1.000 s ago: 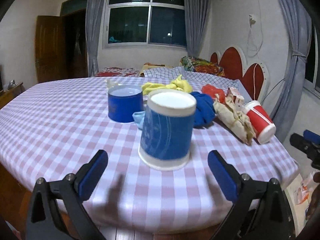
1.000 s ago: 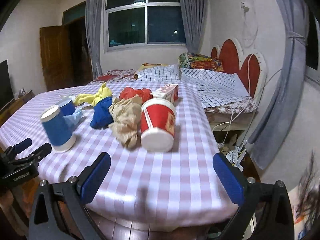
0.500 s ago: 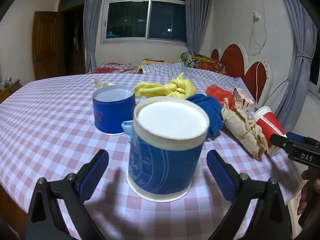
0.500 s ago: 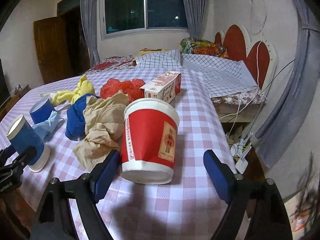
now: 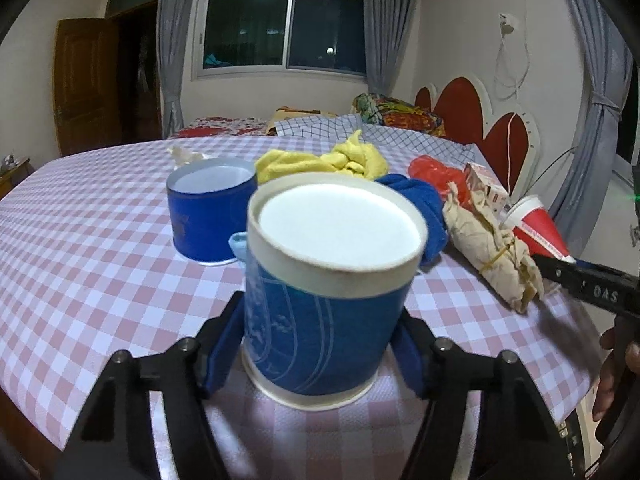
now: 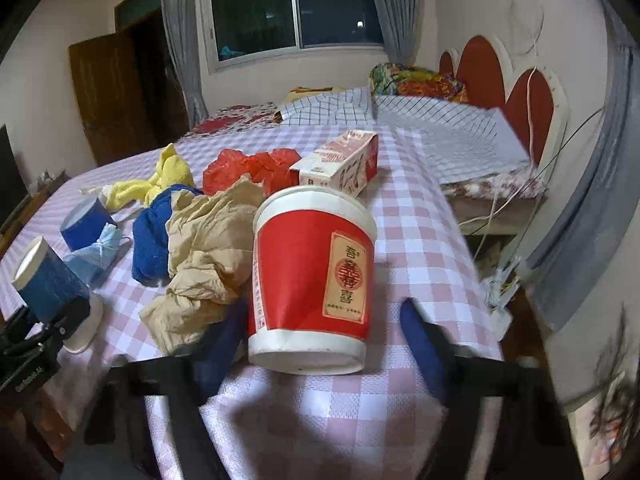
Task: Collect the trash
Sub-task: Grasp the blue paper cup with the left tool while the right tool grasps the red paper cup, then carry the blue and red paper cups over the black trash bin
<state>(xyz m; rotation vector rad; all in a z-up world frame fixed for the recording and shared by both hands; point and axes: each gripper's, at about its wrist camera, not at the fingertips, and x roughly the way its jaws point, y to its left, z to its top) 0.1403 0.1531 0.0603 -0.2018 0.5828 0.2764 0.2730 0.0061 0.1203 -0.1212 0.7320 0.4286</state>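
An upside-down blue paper cup stands near the front edge of the checked table. My left gripper straddles its base. Its jaws are closing, and both blue pads touch the cup's sides. An upside-down red paper cup stands near the table's right edge, between the fingers of my right gripper. Those jaws are closing too: the left pad is close to the cup, while a gap shows at the right pad. The blue paper cup and the red paper cup also show in the opposite views.
Crumpled brown paper lies against the red cup's left side. Behind are a second blue cup, a light blue mask, blue cloth, yellow cloth, a red bag and a carton. A bed stands beyond the table.
Both grippers moved forward until each cup stood between its fingers. Both pairs of jaws narrowed from wide open; the left pads now meet the blue cup.
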